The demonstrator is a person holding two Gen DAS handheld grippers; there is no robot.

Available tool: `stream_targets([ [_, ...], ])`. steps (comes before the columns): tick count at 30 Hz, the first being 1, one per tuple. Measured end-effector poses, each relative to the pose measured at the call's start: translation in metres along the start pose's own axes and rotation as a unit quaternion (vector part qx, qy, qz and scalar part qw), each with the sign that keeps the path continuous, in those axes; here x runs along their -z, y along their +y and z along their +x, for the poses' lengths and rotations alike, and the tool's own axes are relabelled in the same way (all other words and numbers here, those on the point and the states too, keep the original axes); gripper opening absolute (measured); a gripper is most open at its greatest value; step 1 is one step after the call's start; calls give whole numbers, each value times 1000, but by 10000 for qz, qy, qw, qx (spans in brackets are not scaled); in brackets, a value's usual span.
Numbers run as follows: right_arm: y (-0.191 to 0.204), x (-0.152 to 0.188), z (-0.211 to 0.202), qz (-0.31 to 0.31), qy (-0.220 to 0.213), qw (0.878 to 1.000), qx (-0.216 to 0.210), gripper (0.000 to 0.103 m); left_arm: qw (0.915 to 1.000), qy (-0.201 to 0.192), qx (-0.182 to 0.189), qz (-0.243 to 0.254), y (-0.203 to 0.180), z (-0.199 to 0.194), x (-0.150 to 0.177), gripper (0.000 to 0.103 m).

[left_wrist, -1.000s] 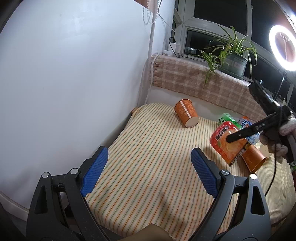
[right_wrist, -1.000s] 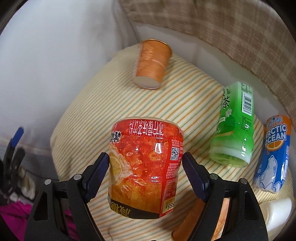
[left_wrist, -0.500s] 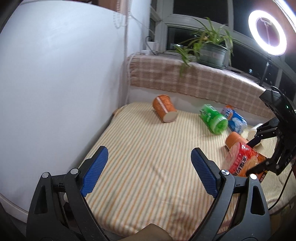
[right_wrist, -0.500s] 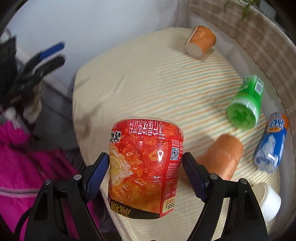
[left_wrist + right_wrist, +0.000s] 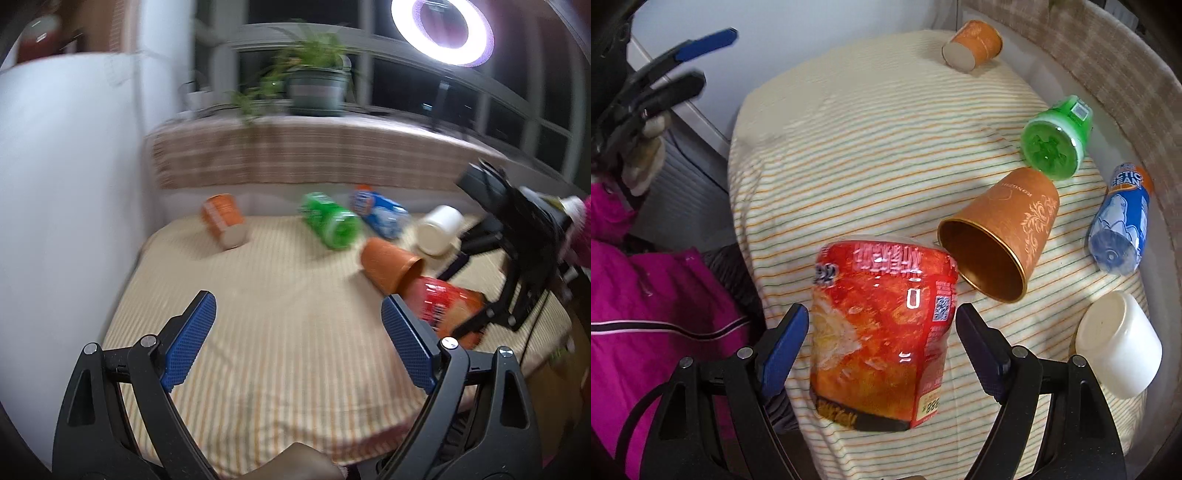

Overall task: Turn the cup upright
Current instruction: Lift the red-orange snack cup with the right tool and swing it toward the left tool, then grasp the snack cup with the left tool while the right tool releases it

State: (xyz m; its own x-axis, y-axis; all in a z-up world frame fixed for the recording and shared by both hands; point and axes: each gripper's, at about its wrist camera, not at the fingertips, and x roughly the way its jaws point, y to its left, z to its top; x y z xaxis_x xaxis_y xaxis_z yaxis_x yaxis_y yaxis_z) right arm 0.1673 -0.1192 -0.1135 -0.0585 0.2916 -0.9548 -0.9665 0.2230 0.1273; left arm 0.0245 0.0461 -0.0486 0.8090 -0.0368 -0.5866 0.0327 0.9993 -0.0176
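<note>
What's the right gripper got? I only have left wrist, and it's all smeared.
Observer: The right gripper is shut on the red cup, one finger against each side.
Operator: Cup upright?
Observer: No. In the right wrist view its label text reads upside down, and the cup sits tilted between the fingers.
Operator: Anything close to it?
Observer: The brown cup lies on its side just past it. Its open mouth faces the right camera and nothing shows inside.

Right tool [image 5: 879, 343] gripping red cup [image 5: 882, 332], orange cup [image 5: 1004, 229] toppled beside
</note>
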Motion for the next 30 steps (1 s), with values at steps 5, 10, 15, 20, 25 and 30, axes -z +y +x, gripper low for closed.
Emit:
stream_targets([
  [5, 0, 22, -32, 169, -413, 9990, 21, 82, 9941, -111, 511, 947, -31, 1, -12, 93],
  [10, 0, 52, -64, 908, -1111, 9890, 360, 82, 9623, -208, 955, 2539, -77, 6, -12, 93],
  [15, 19, 114, -79, 1971, -1826, 9608, 682, 82, 9071, 40, 1503, 3931, -117, 18, 3, 93],
  [20, 45, 168, -74, 2827, -2214, 9307, 700, 82, 8377, 165, 1735, 5175, -151, 28, 19, 93],
  [25, 59, 220, -67, 3623, -2409, 8978, 683, 82, 7852, 352, 1765, 5926, -179, 53, 31, 93],
  [30, 59, 249, -63, 4134, -2540, 8723, 613, 82, 7520, 505, 1804, 6320, -195, 76, 35, 93],
])
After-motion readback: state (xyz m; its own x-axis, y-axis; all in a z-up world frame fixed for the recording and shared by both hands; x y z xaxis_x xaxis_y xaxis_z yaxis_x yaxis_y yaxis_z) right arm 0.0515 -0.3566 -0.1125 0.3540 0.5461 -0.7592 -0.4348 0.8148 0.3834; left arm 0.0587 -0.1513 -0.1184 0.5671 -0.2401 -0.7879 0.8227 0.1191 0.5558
